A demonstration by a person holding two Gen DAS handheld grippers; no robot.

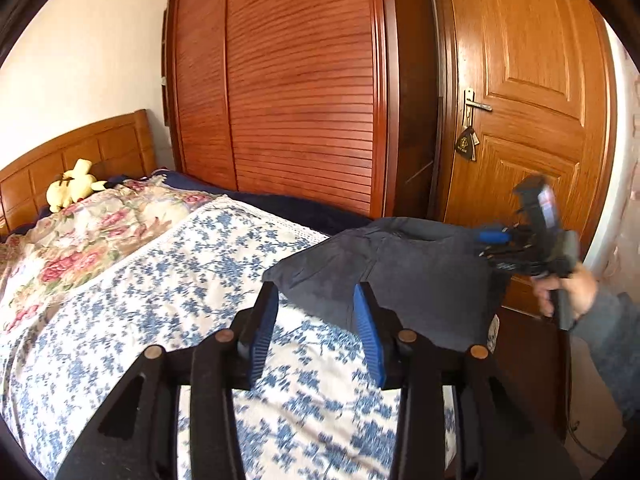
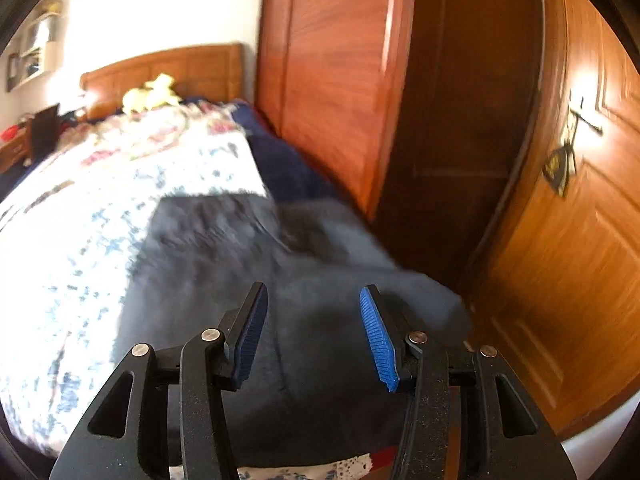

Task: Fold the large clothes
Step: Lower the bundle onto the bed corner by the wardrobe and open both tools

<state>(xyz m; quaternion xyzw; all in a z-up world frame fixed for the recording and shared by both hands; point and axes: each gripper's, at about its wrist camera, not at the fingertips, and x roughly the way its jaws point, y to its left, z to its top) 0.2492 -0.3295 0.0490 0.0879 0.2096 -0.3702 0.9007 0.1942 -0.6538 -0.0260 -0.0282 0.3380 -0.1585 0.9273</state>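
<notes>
A dark navy garment (image 1: 404, 276) lies bunched at the near right corner of the bed; it also fills the middle of the blurred right wrist view (image 2: 248, 264). My left gripper (image 1: 316, 296) is open and empty, its blue-padded fingers just short of the garment's near edge. My right gripper (image 2: 314, 300) is open and empty, held just above the garment. In the left wrist view the right gripper (image 1: 496, 240) shows at the garment's far right side, held by a hand.
The bed has a blue-and-white floral cover (image 1: 192, 280) and a pink floral quilt (image 1: 80, 240) toward the wooden headboard (image 1: 80, 156). A yellow plush toy (image 1: 72, 188) sits there. A louvred wardrobe (image 1: 296, 92) and wooden door (image 1: 528, 92) stand beyond.
</notes>
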